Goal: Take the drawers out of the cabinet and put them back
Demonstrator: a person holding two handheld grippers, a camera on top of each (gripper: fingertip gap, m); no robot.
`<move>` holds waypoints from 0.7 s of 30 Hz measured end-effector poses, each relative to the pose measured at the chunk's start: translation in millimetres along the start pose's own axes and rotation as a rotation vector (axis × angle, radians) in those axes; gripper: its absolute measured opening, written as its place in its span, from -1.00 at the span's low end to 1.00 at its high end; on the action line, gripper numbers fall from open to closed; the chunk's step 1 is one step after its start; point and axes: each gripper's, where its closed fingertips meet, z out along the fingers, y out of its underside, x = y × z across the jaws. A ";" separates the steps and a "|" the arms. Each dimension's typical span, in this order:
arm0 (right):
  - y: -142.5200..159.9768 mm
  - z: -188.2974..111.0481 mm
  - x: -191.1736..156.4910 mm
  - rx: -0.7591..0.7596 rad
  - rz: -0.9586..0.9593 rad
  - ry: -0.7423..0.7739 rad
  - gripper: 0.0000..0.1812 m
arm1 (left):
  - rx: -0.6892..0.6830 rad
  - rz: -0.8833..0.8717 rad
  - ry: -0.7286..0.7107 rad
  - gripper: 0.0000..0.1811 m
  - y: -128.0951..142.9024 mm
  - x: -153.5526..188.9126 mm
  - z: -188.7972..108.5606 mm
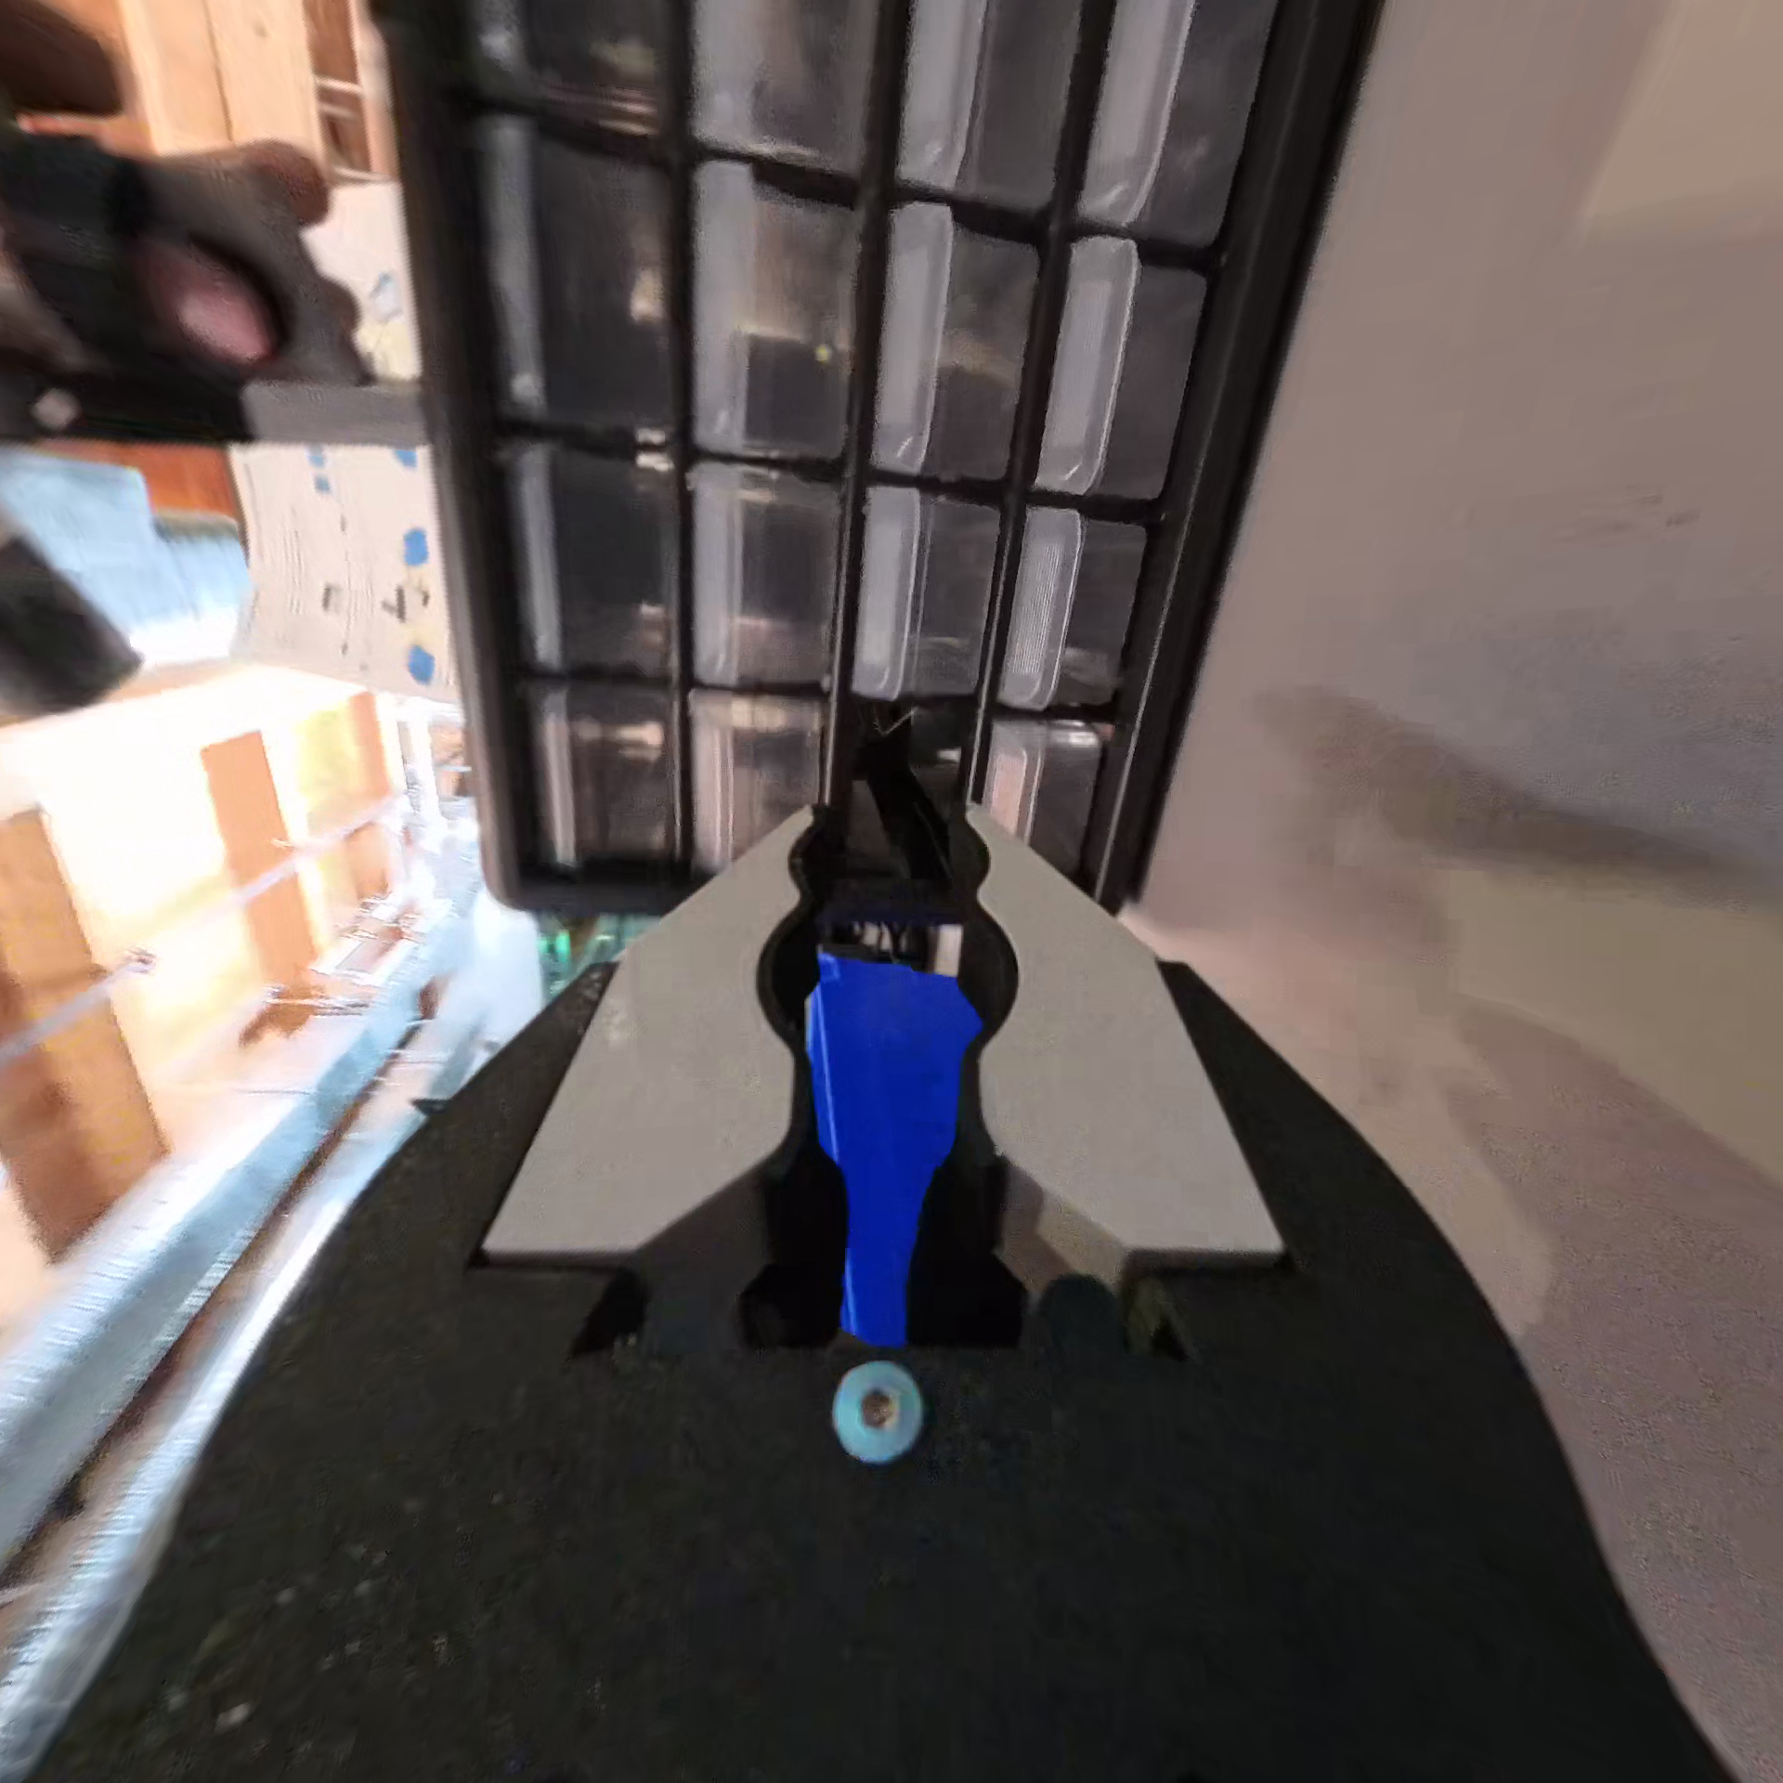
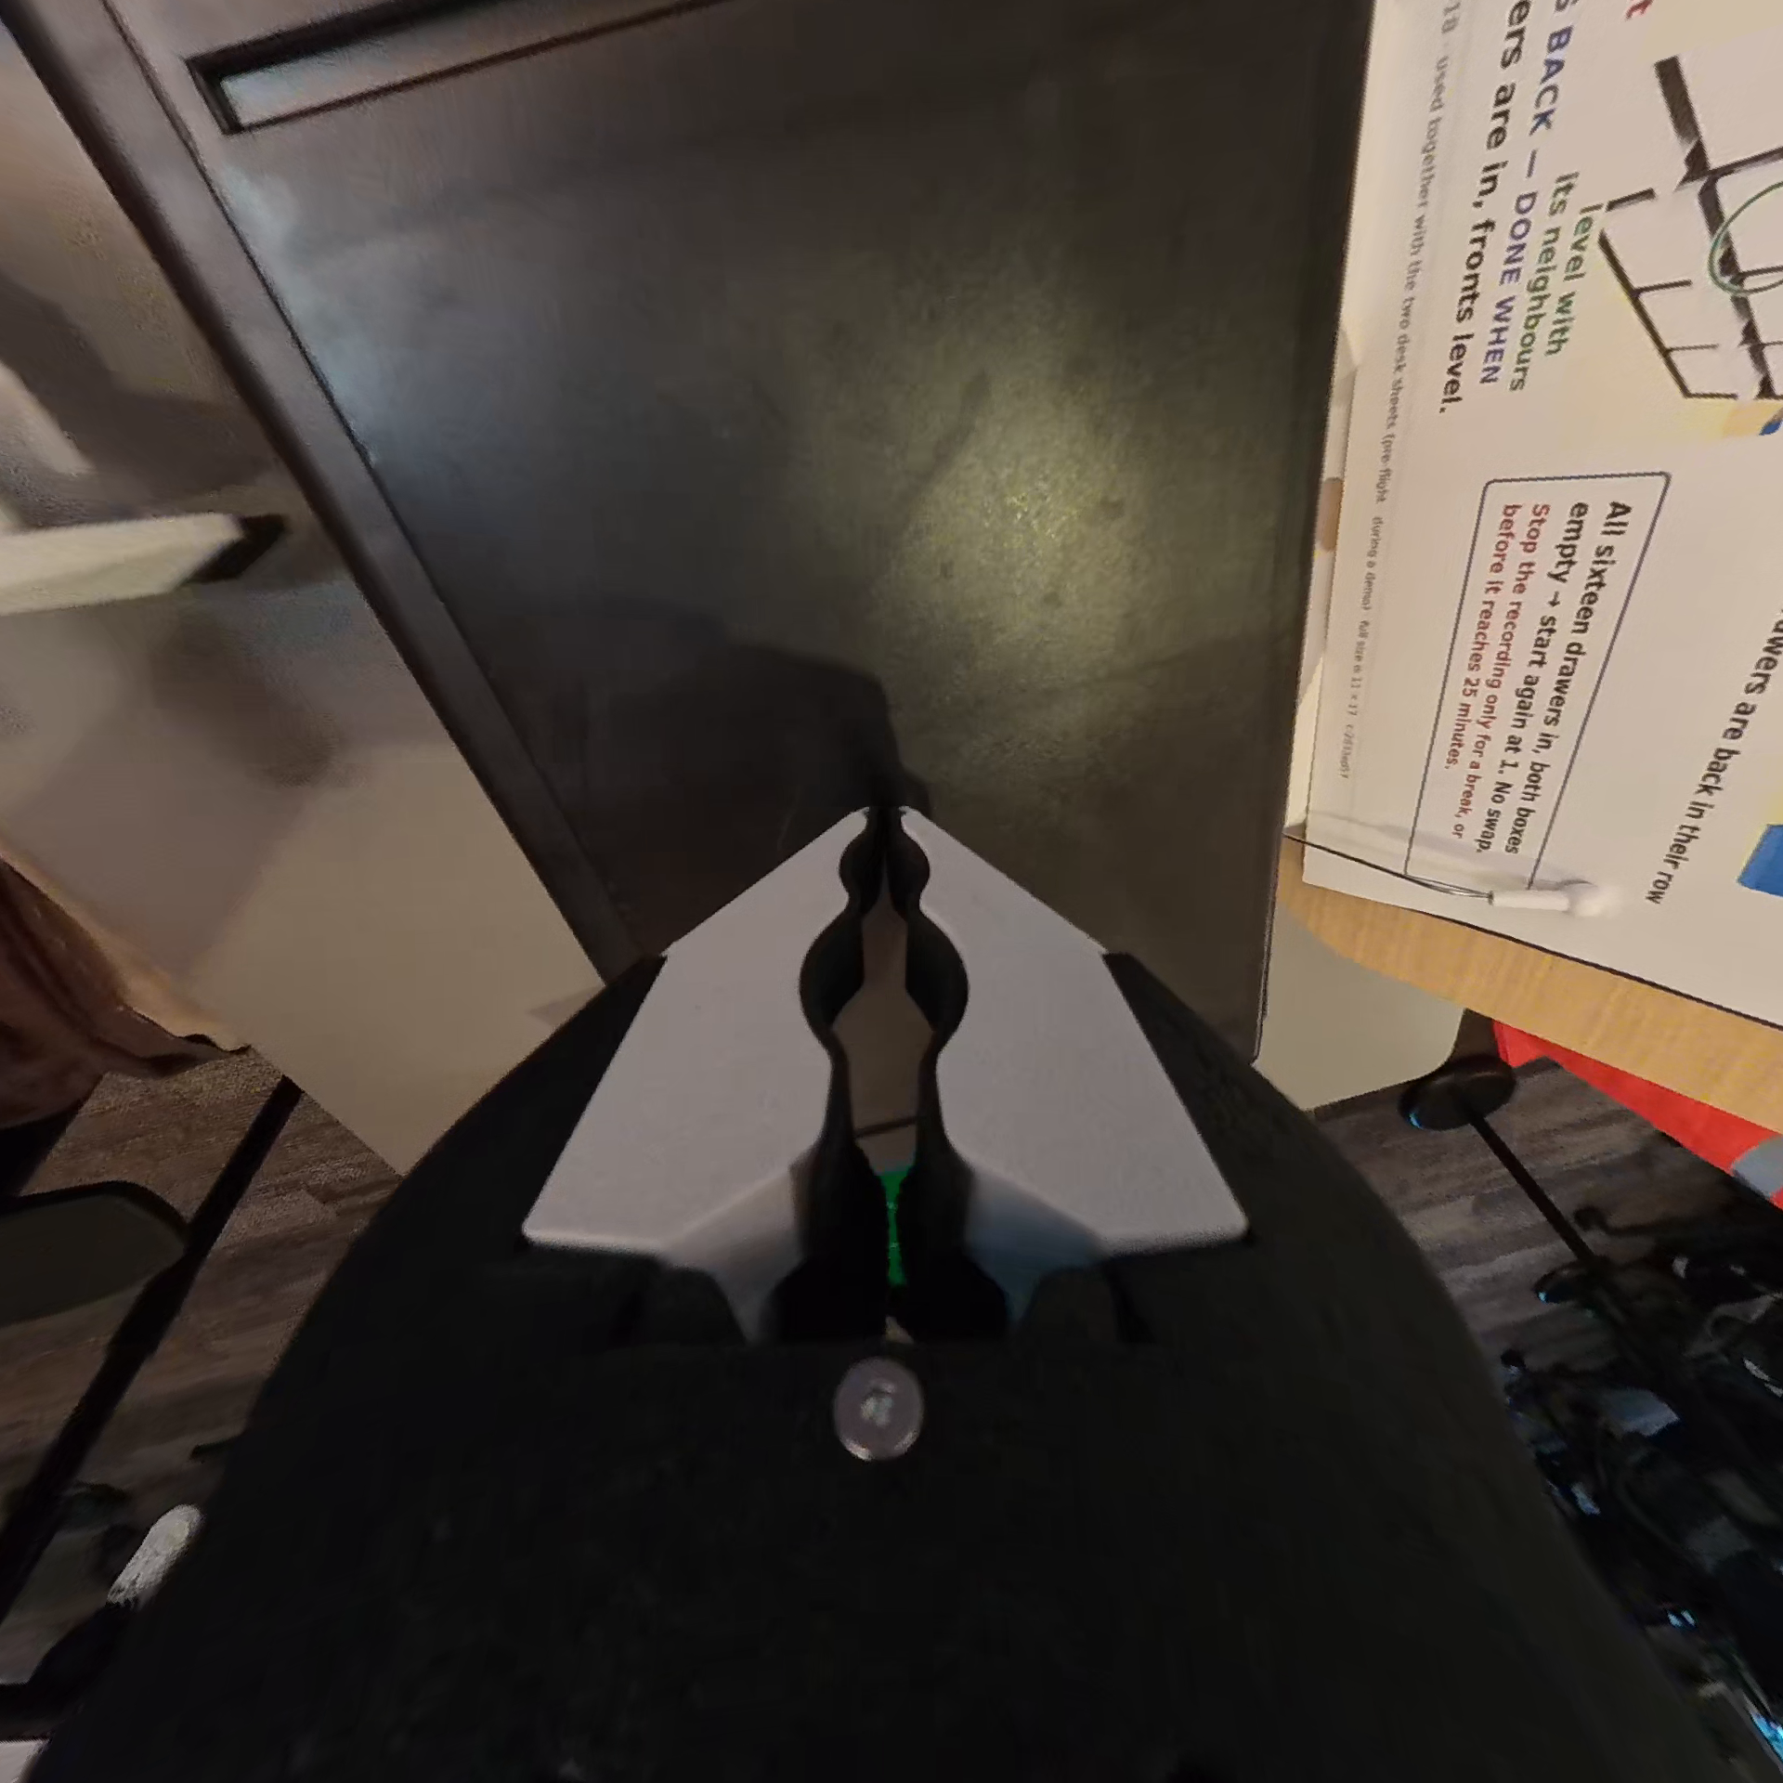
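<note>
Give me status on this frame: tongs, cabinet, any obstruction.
Left tongs part open at the bottom row of the cabinet, grip unclear. Right tongs shut, empty, against its dark side. Nothing blocking.

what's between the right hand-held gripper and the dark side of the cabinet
Nothing: in the right wrist view the right hand-held gripper, tips together, sits right at the cabinet side panel, no object between.
</note>
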 end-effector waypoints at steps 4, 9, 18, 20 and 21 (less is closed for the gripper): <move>0.3 -0.1 0.0 -0.032 0.004 0.011 -1.00 | -0.034 0.143 -0.048 -0.76 -11.4 3.4 49.6; 0.3 0.2 -0.2 -0.013 0.025 -0.026 -1.00 | -0.060 0.150 -0.076 -0.74 -17.0 2.0 78.5; 0.4 0.0 -0.2 0.036 0.008 -0.019 -1.00 | -0.072 0.214 -0.143 -0.83 -19.8 -1.5 87.7; 0.4 0.0 -0.3 0.053 0.012 -0.023 -1.00 | -0.072 0.227 -0.173 -0.89 -20.1 -4.8 87.5; 0.3 0.1 -0.2 0.061 0.015 -0.024 -1.00 | -0.071 0.235 -0.176 -0.90 -20.1 -5.1 87.5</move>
